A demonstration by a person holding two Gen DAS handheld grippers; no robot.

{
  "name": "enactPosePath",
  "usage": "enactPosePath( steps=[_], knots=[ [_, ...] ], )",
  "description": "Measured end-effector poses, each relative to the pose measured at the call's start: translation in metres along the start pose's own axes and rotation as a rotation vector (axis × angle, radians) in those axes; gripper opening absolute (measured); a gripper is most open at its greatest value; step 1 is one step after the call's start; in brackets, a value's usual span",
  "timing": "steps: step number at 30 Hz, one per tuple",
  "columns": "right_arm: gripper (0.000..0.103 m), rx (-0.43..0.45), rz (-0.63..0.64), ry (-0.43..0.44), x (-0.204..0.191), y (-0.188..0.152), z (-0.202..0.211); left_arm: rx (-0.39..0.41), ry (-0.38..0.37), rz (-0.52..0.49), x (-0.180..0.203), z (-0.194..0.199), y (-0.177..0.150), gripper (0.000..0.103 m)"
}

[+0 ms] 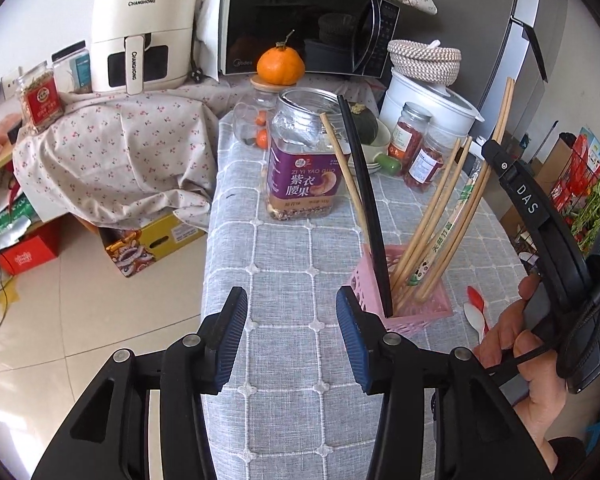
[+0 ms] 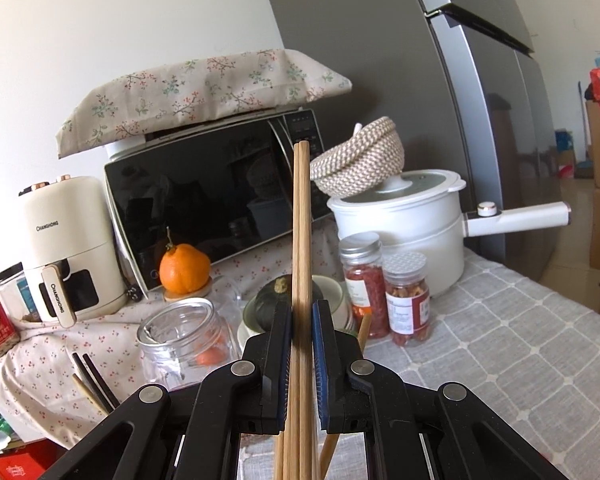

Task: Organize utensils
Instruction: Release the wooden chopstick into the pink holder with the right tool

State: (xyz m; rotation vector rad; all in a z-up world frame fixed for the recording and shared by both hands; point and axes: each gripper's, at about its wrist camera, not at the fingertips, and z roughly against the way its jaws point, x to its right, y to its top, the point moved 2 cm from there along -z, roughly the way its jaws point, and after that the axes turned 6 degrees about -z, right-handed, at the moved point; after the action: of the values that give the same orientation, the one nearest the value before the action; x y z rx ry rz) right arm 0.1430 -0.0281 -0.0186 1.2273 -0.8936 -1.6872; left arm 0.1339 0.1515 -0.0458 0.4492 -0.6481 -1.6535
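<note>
Putting chopsticks in the pink basket

My left claw (image 1: 292, 340) is hanging half open over the worktop (image 1: 284, 248), holding nothing. My right claw (image 2: 301, 344) is squeezing two wooden chopsticks (image 2: 301, 216), standing tall, tips pointing up, above the pink basket (image 1: 416, 308). If I am tilting them, they could miss and knock it over.

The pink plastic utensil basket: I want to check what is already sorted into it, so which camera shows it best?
The left wrist view: the pink plastic utensil basket shows on the checked tablecloth, holding wooden and black chopsticks. The right wrist view hides the basket below its claw; only chopstick ends show.
</note>
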Motion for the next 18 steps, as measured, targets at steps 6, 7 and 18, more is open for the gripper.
enactPosePath(
  steps=[6, 7, 18],
  knots=[
    [0.025, -0.057, 0.019, 0.064, 0.001, 0.004, 0.011, -0.006, 0.008, -0.03, 0.011, -0.003, 0.0, 0.053],
    [0.028, -0.07, 0.016, 0.069, 0.004, 0.007, 0.012, -0.007, 0.011, -0.038, 0.013, -0.003, 0.0, 0.055],
    [0.064, -0.333, 0.012, 0.013, 0.075, 0.033, 0.02, -0.036, -0.057, -0.071, 0.059, -0.002, -0.007, 0.07]
  ],
)
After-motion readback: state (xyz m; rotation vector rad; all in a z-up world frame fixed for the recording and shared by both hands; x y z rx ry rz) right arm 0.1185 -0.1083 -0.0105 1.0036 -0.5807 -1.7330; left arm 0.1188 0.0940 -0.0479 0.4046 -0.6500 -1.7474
